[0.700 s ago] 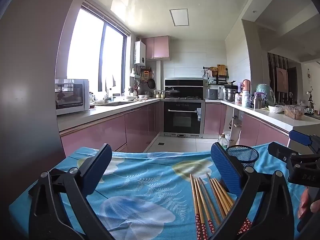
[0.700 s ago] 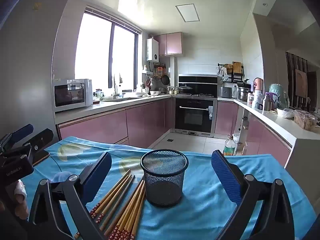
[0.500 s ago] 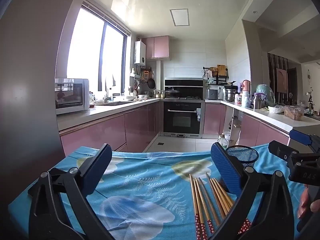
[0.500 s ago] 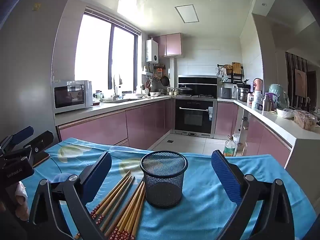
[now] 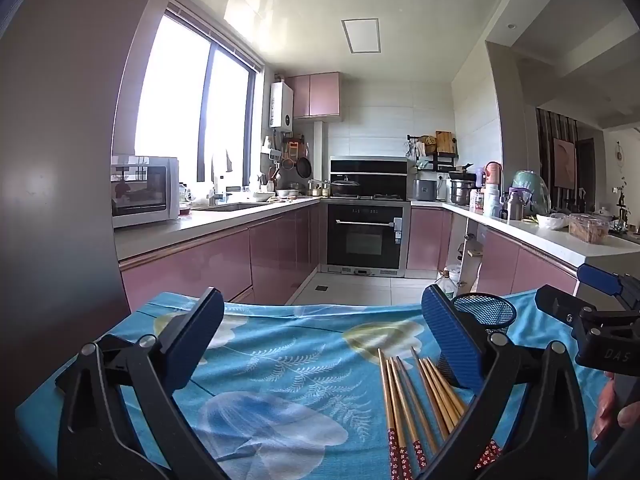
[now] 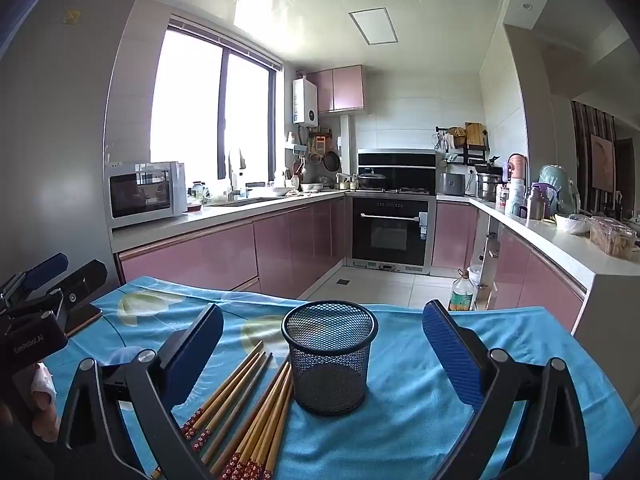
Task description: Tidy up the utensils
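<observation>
The left gripper (image 5: 322, 336) hovered over the blue cloth (image 5: 280, 364) with its fingers (image 5: 194, 332) spread wide and nothing between them. The chopsticks (image 5: 416, 396) lay flat on the cloth toward its right finger, their patterned red ends nearest the camera. The mesh cup (image 5: 486, 314) showed just behind that finger, partly hidden by it.

The right gripper (image 6: 322, 338) was likewise wide open and empty, its fingers (image 6: 454, 354) framing the cup (image 6: 330, 354), which stood upright on the cloth (image 6: 420, 400) between them but untouched by either. Its inside looked empty of chopsticks. The chopsticks (image 6: 248, 412) lay in two loose bundles just left of the cup, fanned out with tips pointing toward it and the nearer bundle close against its base; whether they touched it could not be told.

Each view caught the other gripper at its edge: the right one (image 5: 592, 320) at the right of the left view, the left one (image 6: 44, 296) at the left of the right view, with a hand (image 6: 42, 400) below it
</observation>
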Demonstrator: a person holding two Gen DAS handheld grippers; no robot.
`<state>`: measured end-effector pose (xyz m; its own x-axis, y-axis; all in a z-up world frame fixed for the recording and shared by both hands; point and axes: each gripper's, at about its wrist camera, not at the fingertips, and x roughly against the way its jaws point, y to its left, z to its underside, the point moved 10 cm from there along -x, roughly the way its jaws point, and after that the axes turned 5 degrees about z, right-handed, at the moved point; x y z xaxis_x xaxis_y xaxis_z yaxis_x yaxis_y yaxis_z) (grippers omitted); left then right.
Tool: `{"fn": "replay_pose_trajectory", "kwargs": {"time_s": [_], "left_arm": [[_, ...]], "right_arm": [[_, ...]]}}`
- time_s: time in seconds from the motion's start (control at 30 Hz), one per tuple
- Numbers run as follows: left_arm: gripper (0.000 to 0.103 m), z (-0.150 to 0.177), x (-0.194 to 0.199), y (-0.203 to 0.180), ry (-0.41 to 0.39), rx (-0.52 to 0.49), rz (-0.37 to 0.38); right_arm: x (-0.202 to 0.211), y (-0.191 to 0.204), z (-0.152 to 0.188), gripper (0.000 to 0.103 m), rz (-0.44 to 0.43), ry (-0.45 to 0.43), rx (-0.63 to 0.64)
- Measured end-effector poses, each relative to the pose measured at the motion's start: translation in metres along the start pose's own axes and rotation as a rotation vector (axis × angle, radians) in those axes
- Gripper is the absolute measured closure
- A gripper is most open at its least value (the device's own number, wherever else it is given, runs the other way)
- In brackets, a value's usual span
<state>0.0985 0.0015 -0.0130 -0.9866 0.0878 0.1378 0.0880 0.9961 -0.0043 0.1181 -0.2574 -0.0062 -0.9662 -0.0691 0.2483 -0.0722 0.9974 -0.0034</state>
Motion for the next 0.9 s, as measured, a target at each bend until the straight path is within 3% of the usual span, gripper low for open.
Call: {"fn": "replay_pose_trajectory", "kwargs": {"time_s": [0.9], "left_arm": [[0.006, -0.0018, 0.0039, -0.0026, 0.002, 0.002, 0.001]], "right_arm": [[-0.0004, 0.0004, 0.0018, 0.006, 0.000, -0.003, -0.005]]}}
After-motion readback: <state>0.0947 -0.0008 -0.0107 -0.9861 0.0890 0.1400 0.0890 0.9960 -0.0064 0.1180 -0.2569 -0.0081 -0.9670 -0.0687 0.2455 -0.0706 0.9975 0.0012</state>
